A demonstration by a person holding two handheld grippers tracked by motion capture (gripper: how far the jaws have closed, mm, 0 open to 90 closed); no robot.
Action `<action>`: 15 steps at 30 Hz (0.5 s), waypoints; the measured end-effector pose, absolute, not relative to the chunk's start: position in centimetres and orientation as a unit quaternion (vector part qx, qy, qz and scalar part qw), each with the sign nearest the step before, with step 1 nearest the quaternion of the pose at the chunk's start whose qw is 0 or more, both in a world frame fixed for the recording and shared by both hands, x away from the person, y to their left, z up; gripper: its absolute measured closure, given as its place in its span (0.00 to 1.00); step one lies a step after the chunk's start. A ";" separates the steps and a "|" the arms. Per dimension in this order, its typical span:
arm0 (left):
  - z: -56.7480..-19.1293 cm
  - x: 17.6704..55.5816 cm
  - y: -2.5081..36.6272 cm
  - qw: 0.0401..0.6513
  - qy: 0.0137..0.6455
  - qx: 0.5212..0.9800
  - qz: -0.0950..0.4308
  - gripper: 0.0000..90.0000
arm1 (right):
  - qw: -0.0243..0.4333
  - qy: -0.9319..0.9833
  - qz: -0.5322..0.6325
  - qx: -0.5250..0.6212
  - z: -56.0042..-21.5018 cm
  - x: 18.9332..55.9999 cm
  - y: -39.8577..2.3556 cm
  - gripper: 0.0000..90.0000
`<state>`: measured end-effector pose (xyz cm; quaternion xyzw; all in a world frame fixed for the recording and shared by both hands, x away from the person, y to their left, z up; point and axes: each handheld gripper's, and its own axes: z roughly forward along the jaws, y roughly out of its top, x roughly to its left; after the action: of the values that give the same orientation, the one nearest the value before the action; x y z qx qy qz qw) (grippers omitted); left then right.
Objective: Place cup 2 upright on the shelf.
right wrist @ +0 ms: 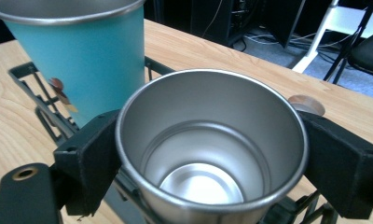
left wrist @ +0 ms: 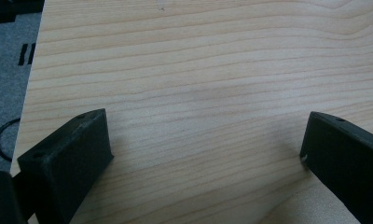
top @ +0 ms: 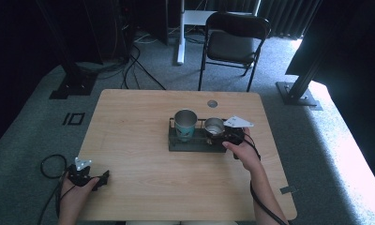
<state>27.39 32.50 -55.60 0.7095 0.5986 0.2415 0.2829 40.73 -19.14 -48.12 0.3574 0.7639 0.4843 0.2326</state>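
R gripper (right wrist: 212,154) | jaws clasp steel cup (right wrist: 212,140) | prob. over rack (top: 195,143)

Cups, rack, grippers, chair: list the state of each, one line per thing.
Teal cup: upright in the rack, mouth open, nothing gripping it.
Steel cup: upright, empty, clasped on both sides by the right gripper's jaws.
Rack: flat on the table, holding both cups.
Right gripper: shut on the steel cup.
Left gripper: open, jaws wide apart over bare table.
Folding chair: unfolded, seat vacant.
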 end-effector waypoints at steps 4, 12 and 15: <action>-55.6 27.4 32.5 0.283 0.599 0.709 0.242 0.03 | 0.228 0.753 0.499 0.363 -47.9 40.3 -19.6 0.13; -55.6 27.4 32.5 0.283 0.599 0.709 0.242 0.03 | 0.232 0.748 0.508 0.359 -47.6 39.3 -21.0 0.13; -55.6 27.4 32.5 0.283 0.598 0.710 0.242 0.03 | 0.235 0.747 0.508 0.359 -47.5 39.2 -21.3 0.13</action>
<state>27.39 32.50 -55.60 0.7095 0.5985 0.2416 0.2829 39.18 -21.26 -47.54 0.3588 0.7470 0.5079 0.2350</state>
